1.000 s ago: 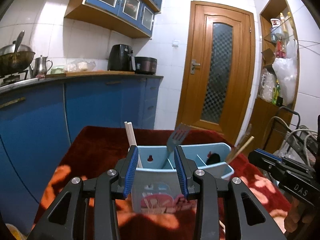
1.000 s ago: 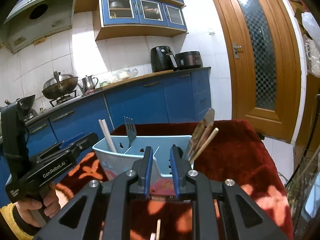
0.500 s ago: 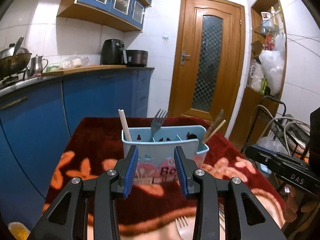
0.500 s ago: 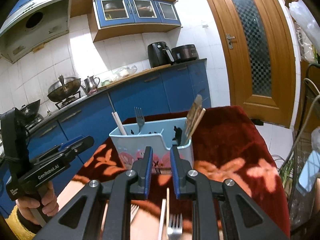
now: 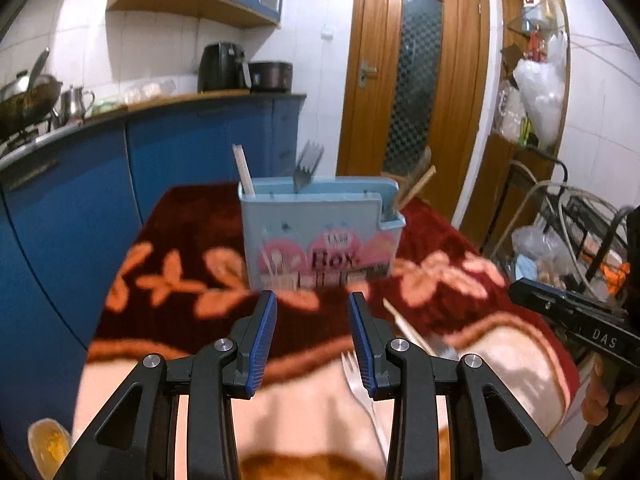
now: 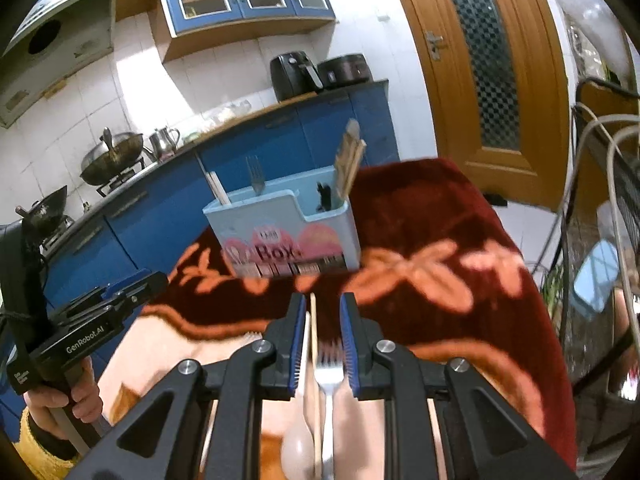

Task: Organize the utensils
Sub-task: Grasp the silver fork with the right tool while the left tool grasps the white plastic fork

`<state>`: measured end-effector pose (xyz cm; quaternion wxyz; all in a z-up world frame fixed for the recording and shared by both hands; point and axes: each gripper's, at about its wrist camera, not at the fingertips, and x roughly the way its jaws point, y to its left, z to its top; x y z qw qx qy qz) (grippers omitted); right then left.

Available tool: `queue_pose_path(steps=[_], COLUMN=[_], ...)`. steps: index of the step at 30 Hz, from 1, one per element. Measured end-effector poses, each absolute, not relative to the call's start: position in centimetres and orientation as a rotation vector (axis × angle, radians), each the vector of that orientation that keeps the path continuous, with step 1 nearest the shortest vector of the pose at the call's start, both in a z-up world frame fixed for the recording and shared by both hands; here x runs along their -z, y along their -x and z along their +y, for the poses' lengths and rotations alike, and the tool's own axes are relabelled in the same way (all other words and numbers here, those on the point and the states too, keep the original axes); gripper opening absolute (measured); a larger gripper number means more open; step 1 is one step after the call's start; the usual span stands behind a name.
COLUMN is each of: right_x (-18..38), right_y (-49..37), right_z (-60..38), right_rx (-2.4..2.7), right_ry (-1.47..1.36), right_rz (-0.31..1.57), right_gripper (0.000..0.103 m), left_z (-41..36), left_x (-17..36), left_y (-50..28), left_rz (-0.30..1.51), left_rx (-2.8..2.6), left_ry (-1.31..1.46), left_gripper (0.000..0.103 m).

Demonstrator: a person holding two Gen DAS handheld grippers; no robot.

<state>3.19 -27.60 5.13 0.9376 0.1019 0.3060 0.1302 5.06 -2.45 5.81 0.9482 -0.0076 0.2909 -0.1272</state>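
Right wrist view — one fork (image 6: pixel 329 380), one chopstick (image 6: pixel 314 344) below the released right claw (image 6: pixel 320 344); left claw (image 5: pixel 313 340) released too.

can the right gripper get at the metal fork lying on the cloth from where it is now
Probably yes: the right gripper is open, and the fork lies bare between its fingers, though a chopstick lies close alongside.

Air fryer (image 5: pixel 221 66) beside rice cooker (image 5: pixel 270 76) on counter (image 5: pixel 168 100).
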Motion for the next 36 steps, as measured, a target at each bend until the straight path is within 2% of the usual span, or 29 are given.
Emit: queue_pose_path(steps=[19,36], right_x=[-1.8,-0.5], right_y=[-2.0,-4.1], right_z=[-28.7,-29.0], right_rx=[-0.237,-0.225], right_ry=[-0.164,-0.129], right_rz=[0.746,0.815], right_gripper=[0.02,0.02], left_z=[-5.2,-7.0], left_x=[0.5,2.2], left_y=[-6.8,-9.5], left_rz=[0.894,0.991], left_rx=[0.335,0.446], left_ry=[-0.015,0.021], left_gripper=[0.038,0.038])
